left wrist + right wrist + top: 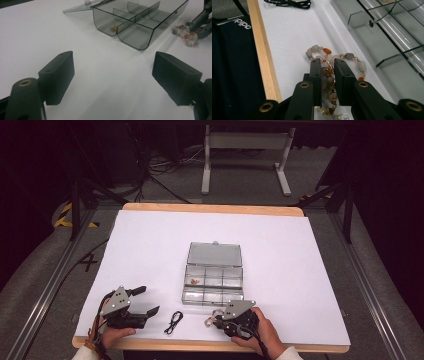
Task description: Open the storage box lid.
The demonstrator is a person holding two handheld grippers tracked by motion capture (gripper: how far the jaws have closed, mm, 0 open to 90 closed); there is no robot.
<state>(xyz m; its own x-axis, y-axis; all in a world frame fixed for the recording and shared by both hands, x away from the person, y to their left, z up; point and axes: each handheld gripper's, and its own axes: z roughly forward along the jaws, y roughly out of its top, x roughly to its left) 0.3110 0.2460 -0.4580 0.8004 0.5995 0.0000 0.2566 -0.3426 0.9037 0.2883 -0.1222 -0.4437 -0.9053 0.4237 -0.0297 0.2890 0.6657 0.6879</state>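
Beaded bracelet (pixel 329 65) is pinched between my right gripper (pixel 327 65) jaws, on the white table cover (pixel 150 250) just in front of the clear compartment box (pixel 213 284). Left gripper (pixel 112 72) hangs wide open, holding nothing. Risk: loose loops dangle, so they could snag a divider or slip out mid-lift.

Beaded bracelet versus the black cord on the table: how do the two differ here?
The beaded bracelet is made of grey, orange and pale stones on gold links; the black cord is plain, thin and dark. The bracelet is pinched between the right gripper's jaws; the cord lies loose, untouched, between the two grippers. Both lie on the white sheet near the front edge, outside the clear box.
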